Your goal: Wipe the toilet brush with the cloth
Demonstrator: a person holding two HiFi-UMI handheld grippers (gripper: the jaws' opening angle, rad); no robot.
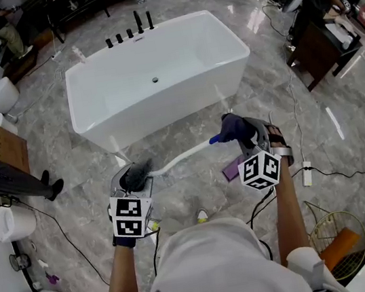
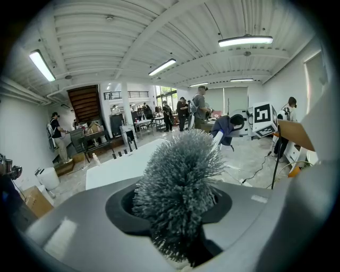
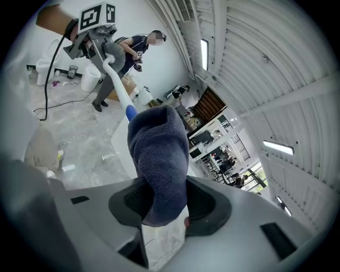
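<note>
With the left claw clamped on the toilet brush bristles, slide the cloth, pinched in the right claw, firmly along the handle toward eight o'clock.

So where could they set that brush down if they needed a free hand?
Barest is the marble floor between the bathtub and the cardboard box, and the tub's own basin. Right of the tub a cable crosses the floor. Nearer the person it is crowded: a purple thing, a wire basket and more cables.
</note>
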